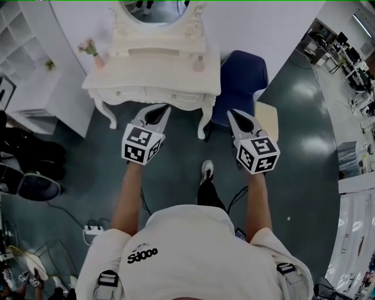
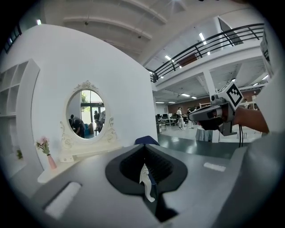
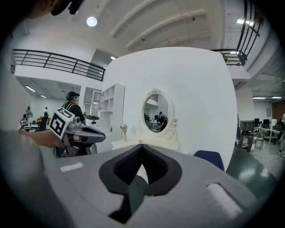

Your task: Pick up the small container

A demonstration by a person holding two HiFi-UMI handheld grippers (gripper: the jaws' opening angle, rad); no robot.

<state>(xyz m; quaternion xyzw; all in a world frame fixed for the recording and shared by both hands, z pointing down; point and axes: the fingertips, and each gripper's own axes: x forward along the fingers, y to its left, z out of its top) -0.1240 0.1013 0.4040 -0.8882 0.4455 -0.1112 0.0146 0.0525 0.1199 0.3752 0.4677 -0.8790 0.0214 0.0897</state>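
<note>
A small pinkish container (image 1: 199,64) stands near the right end of the white dressing table (image 1: 135,88). I hold both grippers in the air in front of the table, short of its front edge. My left gripper (image 1: 157,114) points at the table's middle and is shut with nothing in it. My right gripper (image 1: 233,115) is level with the table's right leg and is also shut and empty. In the left gripper view the jaws (image 2: 144,149) meet in a thin slit. The right gripper view shows its jaws (image 3: 142,148) pressed together. Neither gripper view shows the container.
An oval mirror (image 1: 155,10) rises at the table's back and a vase of pink flowers (image 1: 92,53) stands at its left end. A dark blue chair (image 1: 243,76) sits right of the table, white shelves (image 1: 23,53) to the left. A power strip (image 1: 94,231) lies on the floor.
</note>
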